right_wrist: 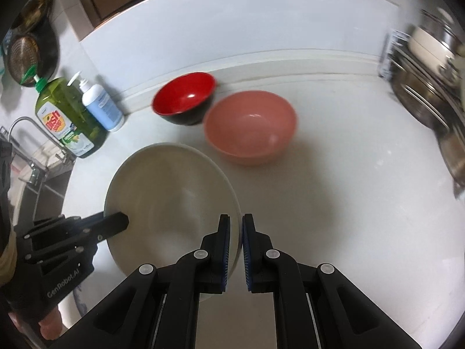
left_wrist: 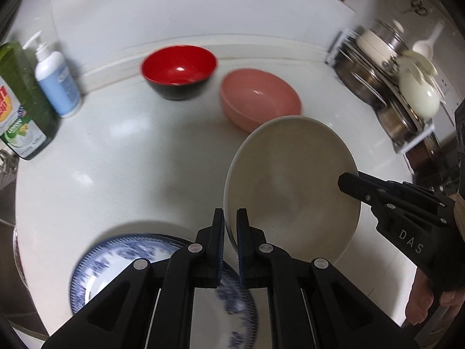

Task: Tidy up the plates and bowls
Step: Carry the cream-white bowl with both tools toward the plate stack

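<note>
A cream plate [left_wrist: 293, 180] [right_wrist: 171, 197] hangs above the white counter, held from both sides. My left gripper [left_wrist: 230, 218] is shut on its left rim, and my right gripper [right_wrist: 236, 224] is shut on its right rim. Each gripper also shows in the other's view: the right gripper [left_wrist: 348, 181] clamps the plate's far edge, and the left gripper [right_wrist: 123, 221] does the same. Beyond the plate stand a pink bowl [left_wrist: 258, 99] [right_wrist: 250, 125] and a red bowl with a black outside [left_wrist: 178, 71] [right_wrist: 184, 97]. A blue-patterned plate [left_wrist: 101, 264] lies on the counter under my left gripper.
A green dish soap bottle [left_wrist: 20, 113] [right_wrist: 66, 116] and a white pump bottle [left_wrist: 56, 78] [right_wrist: 101, 104] stand at the left by the wall. A rack of steel pots and lids [left_wrist: 392, 87] [right_wrist: 427, 87] fills the right. A sink tap [right_wrist: 26, 133] is at the far left.
</note>
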{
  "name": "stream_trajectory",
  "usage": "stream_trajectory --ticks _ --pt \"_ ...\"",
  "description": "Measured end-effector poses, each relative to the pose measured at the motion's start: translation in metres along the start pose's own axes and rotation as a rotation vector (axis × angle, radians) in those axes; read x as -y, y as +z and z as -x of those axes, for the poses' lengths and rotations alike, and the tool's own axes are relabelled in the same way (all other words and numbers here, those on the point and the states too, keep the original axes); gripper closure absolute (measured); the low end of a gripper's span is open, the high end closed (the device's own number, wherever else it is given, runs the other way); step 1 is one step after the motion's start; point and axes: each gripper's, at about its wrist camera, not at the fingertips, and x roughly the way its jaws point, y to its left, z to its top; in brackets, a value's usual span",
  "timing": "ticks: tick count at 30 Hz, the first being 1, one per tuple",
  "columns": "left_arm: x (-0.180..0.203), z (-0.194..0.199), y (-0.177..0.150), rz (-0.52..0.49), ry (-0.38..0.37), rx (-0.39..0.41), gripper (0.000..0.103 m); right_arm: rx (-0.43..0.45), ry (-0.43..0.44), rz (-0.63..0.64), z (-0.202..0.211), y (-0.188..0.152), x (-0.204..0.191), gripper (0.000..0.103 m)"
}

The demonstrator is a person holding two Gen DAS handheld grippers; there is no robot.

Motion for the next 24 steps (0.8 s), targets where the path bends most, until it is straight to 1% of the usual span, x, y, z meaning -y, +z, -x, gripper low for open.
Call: stream_trajectory --ticks 8,16,24 --pt "0.036 -0.02 -0.017 -0.022 -0.048 -0.073 0.093 -0.024 -0.045 -0.048 0.011 -0.029 0.038 0.093" --pt "0.063 -0.04 -0.027 -0.032 -0.057 -0.141 0.093 -0.051 -0.066 -0.091 0.012 -0.048 0.068 0.093" --pt "0.077 -0.05 -0.03 -0.023 -0.049 -0.17 0.093 -0.087 -0.063 -0.119 0.004 -0.058 0.089 0.093"
